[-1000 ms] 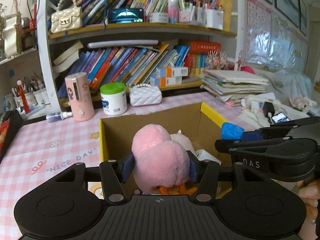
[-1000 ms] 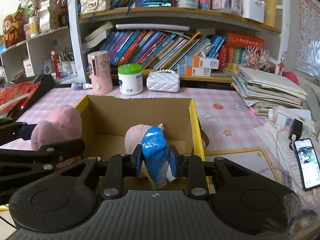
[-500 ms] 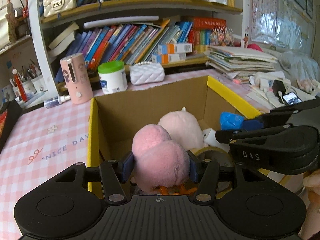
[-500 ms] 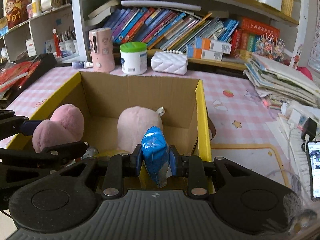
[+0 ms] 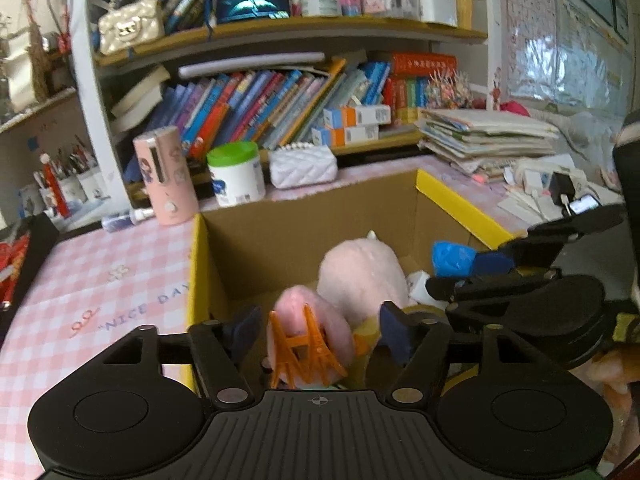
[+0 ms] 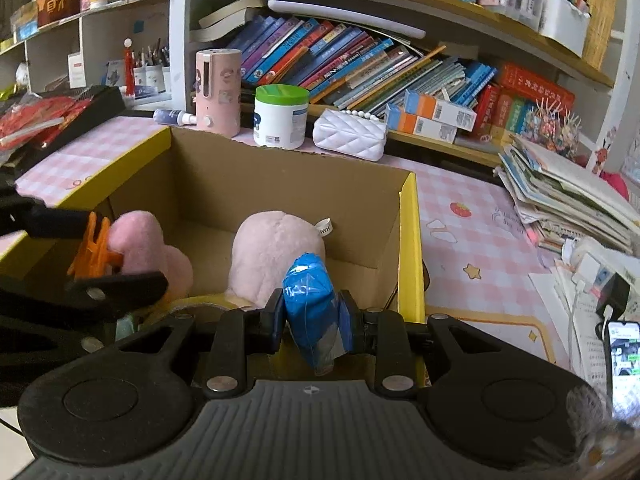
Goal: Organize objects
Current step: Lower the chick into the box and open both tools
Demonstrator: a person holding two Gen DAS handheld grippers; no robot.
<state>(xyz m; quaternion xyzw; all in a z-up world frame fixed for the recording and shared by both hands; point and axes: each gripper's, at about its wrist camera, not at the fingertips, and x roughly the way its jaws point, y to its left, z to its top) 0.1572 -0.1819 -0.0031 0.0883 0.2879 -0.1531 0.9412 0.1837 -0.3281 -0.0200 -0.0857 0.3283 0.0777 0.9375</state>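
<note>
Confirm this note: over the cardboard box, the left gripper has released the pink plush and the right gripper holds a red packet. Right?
Wrong colour: the packet in the right gripper is blue, as the right wrist view shows. The left gripper, open, has let go of the pink plush over the cardboard box.

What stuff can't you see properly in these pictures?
- Bottom of the cardboard box: in both wrist views the gripper bodies cover the near floor, so what lies under the pink plush is hidden.
- Blue packet: its print is blurred in the right wrist view.
- Tag on the pale plush: too small to read.
- Phone: cut off by the right edge.
</note>
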